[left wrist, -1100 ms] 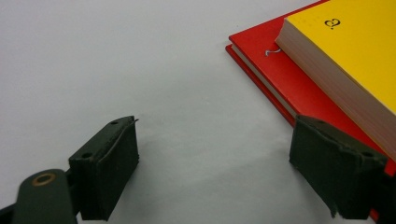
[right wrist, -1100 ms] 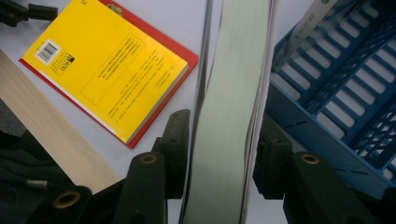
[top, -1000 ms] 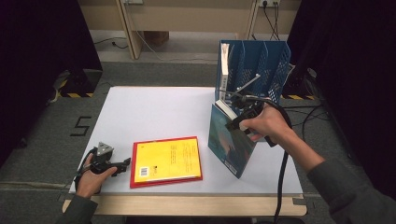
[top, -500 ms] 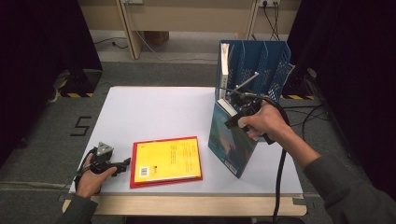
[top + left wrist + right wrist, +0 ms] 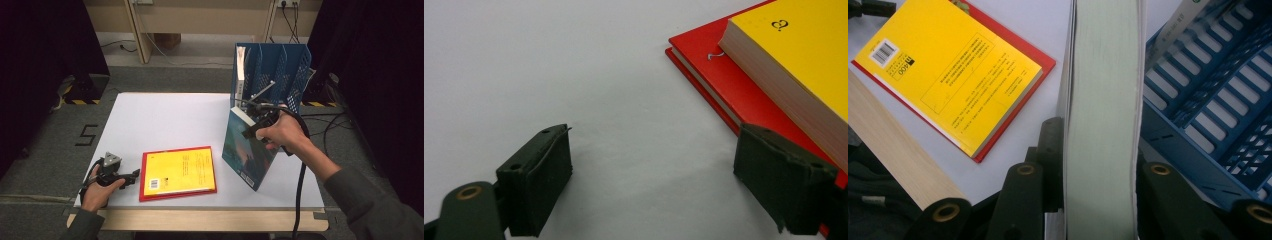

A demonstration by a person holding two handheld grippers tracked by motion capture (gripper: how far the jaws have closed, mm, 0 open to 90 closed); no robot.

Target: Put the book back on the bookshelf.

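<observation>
A: Right gripper point(image 5: 246, 111)?
B: Clamped on the teal book point(image 5: 247, 152), jaws either side of its page block point(image 5: 1100, 125). Book's upright, tilted, bottom edge on the table point(image 5: 165, 115), just in front of the blue rack point(image 5: 280, 70).
A: Left gripper point(image 5: 134, 175)?
B: Jaws wide apart, nothing btwn them, resting on the table by the yellow book point(image 5: 181, 170), which lies flat on a red book point(image 5: 724, 85).
</observation>
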